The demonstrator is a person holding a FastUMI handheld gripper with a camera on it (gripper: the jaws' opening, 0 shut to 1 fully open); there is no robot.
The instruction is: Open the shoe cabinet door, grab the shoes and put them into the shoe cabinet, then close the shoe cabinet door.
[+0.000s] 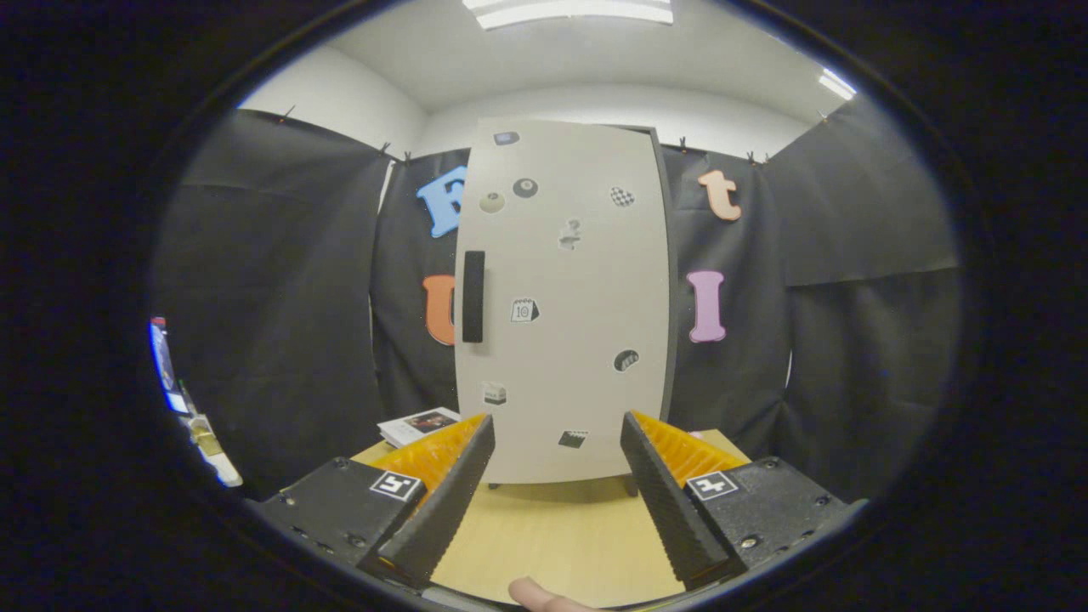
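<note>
Jaws (557,425) spread empty before the stickered shoe cabinet door (565,297).

Standing on the table (552,544) just beyond the spread fingers of the gripper (557,450): the shoe cabinet (565,297), door shut, handle (473,296) near its left edge, a booklet (418,424) to its left, the cloth wall (272,280) behind.

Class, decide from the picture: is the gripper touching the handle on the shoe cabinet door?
Apart. In the gripper view the open gripper hangs over the table, and the handle sits well beyond its fingers on the closed cabinet door.
</note>
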